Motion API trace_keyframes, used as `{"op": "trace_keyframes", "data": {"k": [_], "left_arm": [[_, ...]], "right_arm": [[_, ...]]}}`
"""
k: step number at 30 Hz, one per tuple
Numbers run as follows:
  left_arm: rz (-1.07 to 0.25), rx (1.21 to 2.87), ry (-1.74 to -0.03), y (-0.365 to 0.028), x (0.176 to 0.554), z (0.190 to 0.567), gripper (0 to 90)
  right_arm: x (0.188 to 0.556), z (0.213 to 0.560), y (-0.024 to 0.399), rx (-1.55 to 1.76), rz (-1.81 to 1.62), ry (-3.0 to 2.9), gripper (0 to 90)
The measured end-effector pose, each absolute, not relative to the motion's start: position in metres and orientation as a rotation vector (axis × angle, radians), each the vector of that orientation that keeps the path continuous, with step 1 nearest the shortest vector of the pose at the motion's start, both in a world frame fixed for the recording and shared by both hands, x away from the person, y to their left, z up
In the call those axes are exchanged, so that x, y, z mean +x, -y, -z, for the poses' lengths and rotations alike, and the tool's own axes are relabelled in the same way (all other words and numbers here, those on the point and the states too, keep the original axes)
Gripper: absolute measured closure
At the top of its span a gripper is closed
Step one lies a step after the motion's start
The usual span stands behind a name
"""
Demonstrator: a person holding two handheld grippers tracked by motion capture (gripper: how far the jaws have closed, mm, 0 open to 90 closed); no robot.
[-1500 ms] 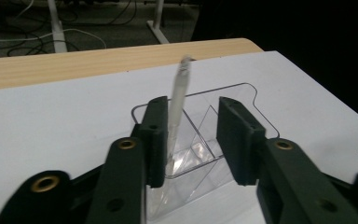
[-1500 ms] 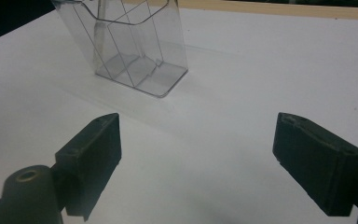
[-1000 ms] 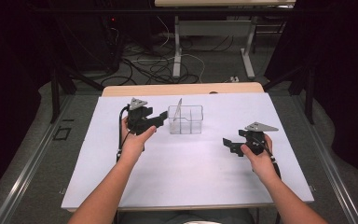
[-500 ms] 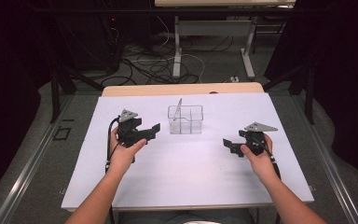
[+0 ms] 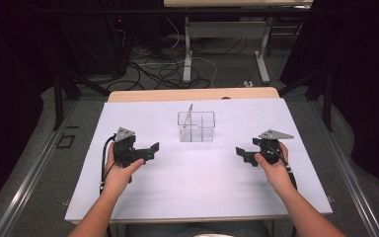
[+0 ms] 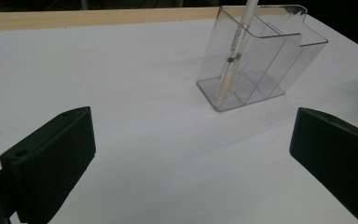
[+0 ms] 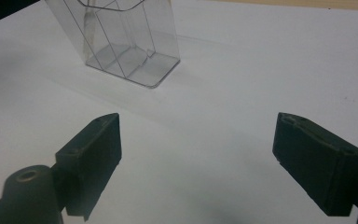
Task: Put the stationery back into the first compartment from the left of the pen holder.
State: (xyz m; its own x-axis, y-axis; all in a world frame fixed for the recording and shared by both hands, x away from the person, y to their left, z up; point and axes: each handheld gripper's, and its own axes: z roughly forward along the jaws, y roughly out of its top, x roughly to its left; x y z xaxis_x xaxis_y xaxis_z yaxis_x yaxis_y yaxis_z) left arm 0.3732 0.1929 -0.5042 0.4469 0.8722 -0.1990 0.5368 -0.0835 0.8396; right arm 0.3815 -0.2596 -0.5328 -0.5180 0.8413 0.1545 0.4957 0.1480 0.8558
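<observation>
Since a second ago the left tongs (image 5: 150, 149) have drawn back from beside the clear plastic divided holder (image 5: 196, 126) toward the near left of the surface; the right tongs (image 5: 240, 152) keep roughly the same spot at the right.

The white-covered surface (image 5: 197, 192) has a pale wooden strip along its far edge. The holder stands upright near the middle, a little toward the far side, well apart from both tongs. A slim white pen (image 5: 189, 112) leans in its left compartment as the high view shows it, its top rising above the rim.

Left tongs: held in the left hand (image 5: 120, 168), released, black jaws spread wide with bare surface between them. In the left gripper view the holder (image 6: 261, 56) sits ahead and to the right, and the pen (image 6: 235, 46) stands tilted with its tip on the holder's floor. A grey three-cornered plate (image 5: 124, 132) sits on top, and a black cable (image 5: 103, 163) trails by the wrist.

Right tongs: held in the right hand (image 5: 272, 165), released, jaws wide apart and empty. In the right gripper view the holder (image 7: 121, 42) stands ahead to the upper left, its inner partitions visible through the clear walls.

Beyond the surface, on the dim floor, lie tangled cables (image 5: 168, 69), with the metal legs of another table (image 5: 187, 54).
</observation>
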Motion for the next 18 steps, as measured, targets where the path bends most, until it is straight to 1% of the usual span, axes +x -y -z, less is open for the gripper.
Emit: {"op": "trace_keyframes", "data": {"k": [5, 18], "left_arm": [[-0.439, 1.711, -1.258, -0.204, 0.373, 0.509, 0.0], [-0.466, 1.755, -1.264, -0.213, 0.371, 0.521, 0.0]], "right_arm": [[0.381, 0.533, 0.258, 1.279, -1.317, -2.077, 15.2], [0.383, 0.534, 0.26, 1.281, -1.316, -2.077, 15.2]]}}
